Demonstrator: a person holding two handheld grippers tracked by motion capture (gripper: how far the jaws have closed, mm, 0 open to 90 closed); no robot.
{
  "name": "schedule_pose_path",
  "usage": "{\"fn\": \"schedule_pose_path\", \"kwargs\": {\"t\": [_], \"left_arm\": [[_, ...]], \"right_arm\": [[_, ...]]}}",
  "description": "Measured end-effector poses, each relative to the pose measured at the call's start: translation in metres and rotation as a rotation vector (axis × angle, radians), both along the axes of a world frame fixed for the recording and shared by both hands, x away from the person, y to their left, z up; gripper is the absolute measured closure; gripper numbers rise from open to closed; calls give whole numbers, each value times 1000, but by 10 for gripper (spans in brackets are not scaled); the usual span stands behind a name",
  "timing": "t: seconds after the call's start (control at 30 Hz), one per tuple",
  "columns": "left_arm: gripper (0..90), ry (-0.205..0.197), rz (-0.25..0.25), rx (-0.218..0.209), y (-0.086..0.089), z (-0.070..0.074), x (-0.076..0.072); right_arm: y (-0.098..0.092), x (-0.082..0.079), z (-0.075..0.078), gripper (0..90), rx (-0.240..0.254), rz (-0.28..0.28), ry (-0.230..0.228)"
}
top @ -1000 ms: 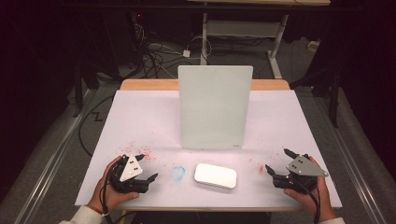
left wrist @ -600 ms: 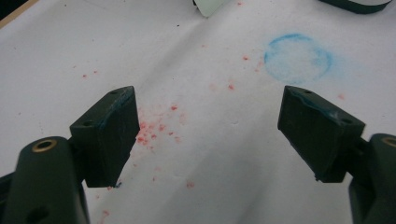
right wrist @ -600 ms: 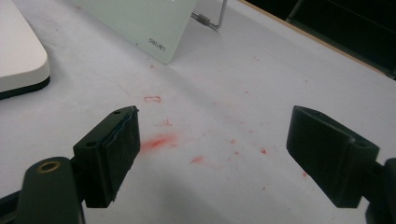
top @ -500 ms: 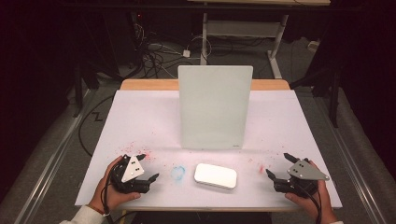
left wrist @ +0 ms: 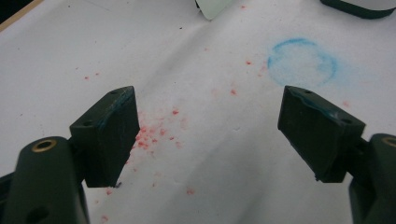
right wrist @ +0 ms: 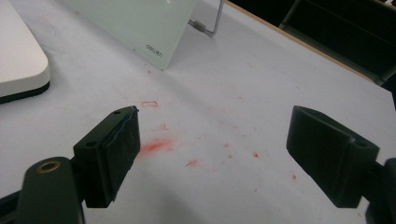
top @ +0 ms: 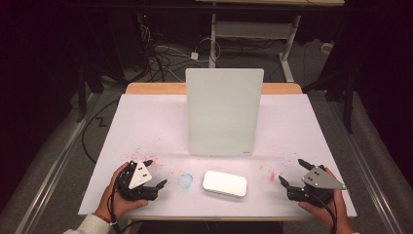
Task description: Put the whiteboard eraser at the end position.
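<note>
White eraser (top: 224, 183) lay flat on the bench (top: 146, 126), just in front of the upright glass board (top: 224, 112) and between the two grippers, touching neither. Left of the eraser, beyond a blue ring mark (top: 185, 180), the left gripper (top: 155, 172) rested with its jaws wide apart and empty. Right of the eraser, farther off, the right gripper (top: 291, 173) sat likewise spread open, holding nothing, over red smudges (right wrist: 154, 146).
</note>
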State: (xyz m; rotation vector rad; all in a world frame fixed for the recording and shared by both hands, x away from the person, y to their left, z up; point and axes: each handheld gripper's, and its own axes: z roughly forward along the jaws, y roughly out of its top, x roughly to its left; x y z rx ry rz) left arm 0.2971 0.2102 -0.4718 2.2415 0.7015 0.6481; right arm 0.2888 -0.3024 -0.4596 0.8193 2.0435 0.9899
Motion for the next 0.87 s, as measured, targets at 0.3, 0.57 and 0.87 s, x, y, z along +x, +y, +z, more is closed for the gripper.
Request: {"fn": "schedule_pose_path", "kwargs": {"t": [0.3, 0.57, 0.87], "left_arm": [[196, -5, -2, -3, 2, 0, 0], [196, -1, 3, -4, 2, 2, 0], [196, 7, 8, -3, 2, 0, 3]], "right_arm": [[1, 1, -1, 185, 1, -3, 4], [0, 0, 0, 182, 4, -12, -4], [-2, 2, -1, 182, 1, -15, -1]]}}
